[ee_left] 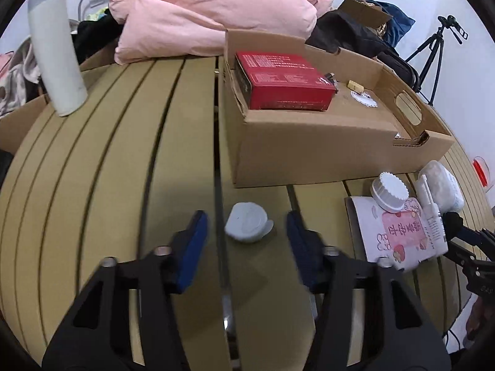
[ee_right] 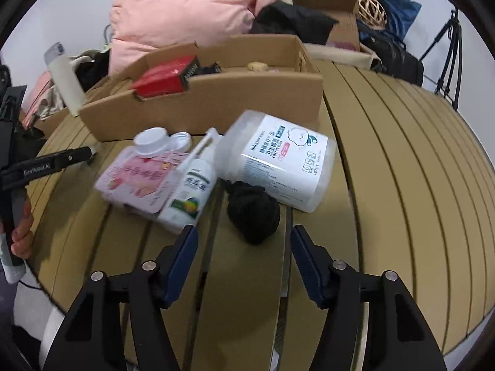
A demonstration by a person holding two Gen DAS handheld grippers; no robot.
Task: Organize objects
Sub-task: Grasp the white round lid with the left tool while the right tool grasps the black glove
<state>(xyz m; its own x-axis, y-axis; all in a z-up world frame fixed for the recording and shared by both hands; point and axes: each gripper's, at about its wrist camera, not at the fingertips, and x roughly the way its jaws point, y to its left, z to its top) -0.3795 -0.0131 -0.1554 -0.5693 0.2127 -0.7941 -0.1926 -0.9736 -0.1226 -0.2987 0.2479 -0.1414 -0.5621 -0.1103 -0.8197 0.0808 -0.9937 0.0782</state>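
Note:
My left gripper is open, with a small white lidded case lying on the slatted table between its fingertips, not gripped. My right gripper is open just short of a black bundle. Beyond it lie a white spray bottle, a pink packet, a white round jar and a clear tub of cotton swabs. An open cardboard box holds a red box; it also shows in the right wrist view.
A white tumbler stands at the table's far left. A pink duvet, dark bags and another carton crowd the back edge. A tripod stands at the right. The left gripper shows in the right wrist view.

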